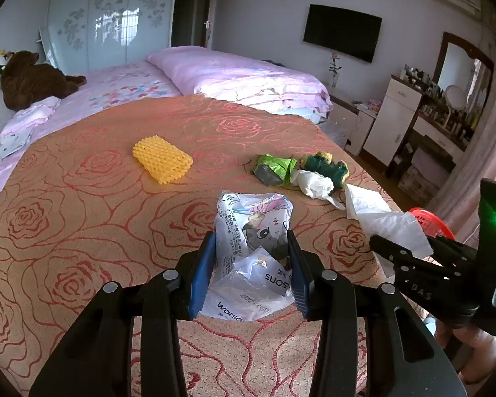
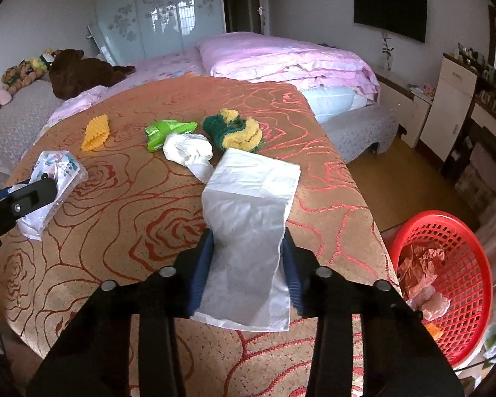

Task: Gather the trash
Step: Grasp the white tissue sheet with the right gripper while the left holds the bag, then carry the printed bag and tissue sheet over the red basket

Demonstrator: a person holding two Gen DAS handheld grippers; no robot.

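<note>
My left gripper [image 1: 252, 261] is shut on a crumpled white printed wrapper [image 1: 251, 231] just above the rose-patterned table cover [image 1: 82, 198]. My right gripper [image 2: 248, 264] is shut on a white sheet of tissue paper [image 2: 248, 211]. Further back on the table lie a yellow foam net [image 1: 162, 158], a green wrapper [image 1: 274, 168], a crumpled white tissue [image 1: 314, 182] and a green-and-yellow scrubber [image 1: 324, 165]. The red mesh basket [image 2: 463, 281] stands on the floor to the right of the table and holds crumpled pinkish paper. The left gripper with its wrapper [image 2: 49, 192] shows at the left of the right wrist view.
A bed with pink bedding [image 1: 241, 76] lies behind the table, with a brown plush toy [image 1: 33, 79] on it. A white cabinet and dressing table [image 1: 413, 115] stand at the right wall. The table's right edge [image 2: 377, 225] drops off beside the basket.
</note>
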